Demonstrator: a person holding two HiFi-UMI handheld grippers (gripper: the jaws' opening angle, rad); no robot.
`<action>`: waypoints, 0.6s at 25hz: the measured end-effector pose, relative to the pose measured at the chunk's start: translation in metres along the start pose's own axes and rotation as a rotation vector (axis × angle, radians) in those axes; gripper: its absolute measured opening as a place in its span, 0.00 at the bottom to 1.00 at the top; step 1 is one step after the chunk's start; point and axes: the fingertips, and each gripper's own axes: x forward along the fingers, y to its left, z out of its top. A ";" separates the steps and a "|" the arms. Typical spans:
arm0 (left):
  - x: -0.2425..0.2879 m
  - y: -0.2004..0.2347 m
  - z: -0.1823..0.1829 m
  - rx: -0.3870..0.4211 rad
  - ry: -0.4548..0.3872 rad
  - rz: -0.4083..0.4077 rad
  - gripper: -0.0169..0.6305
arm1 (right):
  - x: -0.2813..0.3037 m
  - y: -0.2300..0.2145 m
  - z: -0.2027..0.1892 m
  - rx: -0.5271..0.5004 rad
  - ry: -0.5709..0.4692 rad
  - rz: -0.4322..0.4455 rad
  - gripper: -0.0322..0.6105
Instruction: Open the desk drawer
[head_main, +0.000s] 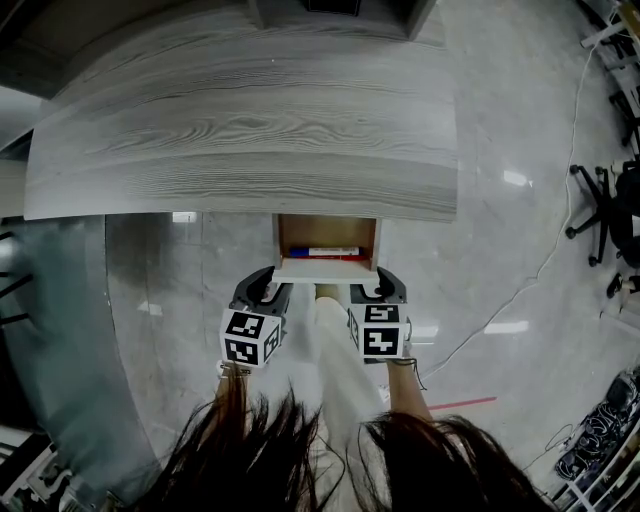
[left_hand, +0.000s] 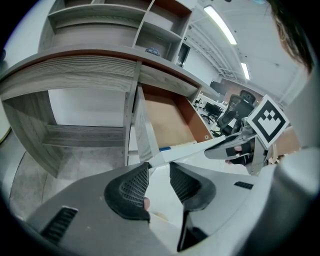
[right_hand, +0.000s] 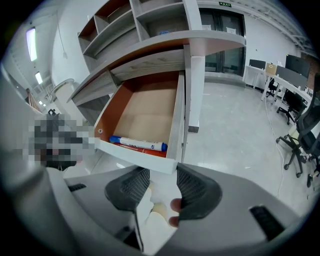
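A white marker (right_hand: 138, 144) with blue ends lies touching a red pen (right_hand: 142, 151) in front of me. To my right, a black office chair (head_main: 600, 205) stands on the glossy floor (head_main: 500, 120), near a thin white cable (head_main: 548, 262).

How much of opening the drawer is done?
Done: the drawer sticks well out from under the desk, with a marker showing inside. In hand: nothing; the left gripper and right gripper sit at the drawer front's corners, jaws apart. Left: probably just moving the grippers away, unless it should come out farther.
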 end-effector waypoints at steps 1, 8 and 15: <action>0.001 0.000 -0.001 0.001 0.001 0.000 0.23 | 0.001 0.000 -0.001 -0.001 0.003 0.000 0.30; 0.005 0.001 -0.005 0.018 0.014 -0.012 0.23 | 0.006 -0.001 -0.003 -0.005 0.010 -0.003 0.30; 0.005 0.002 -0.005 0.023 -0.001 -0.012 0.23 | 0.006 -0.001 -0.004 -0.011 0.006 -0.005 0.30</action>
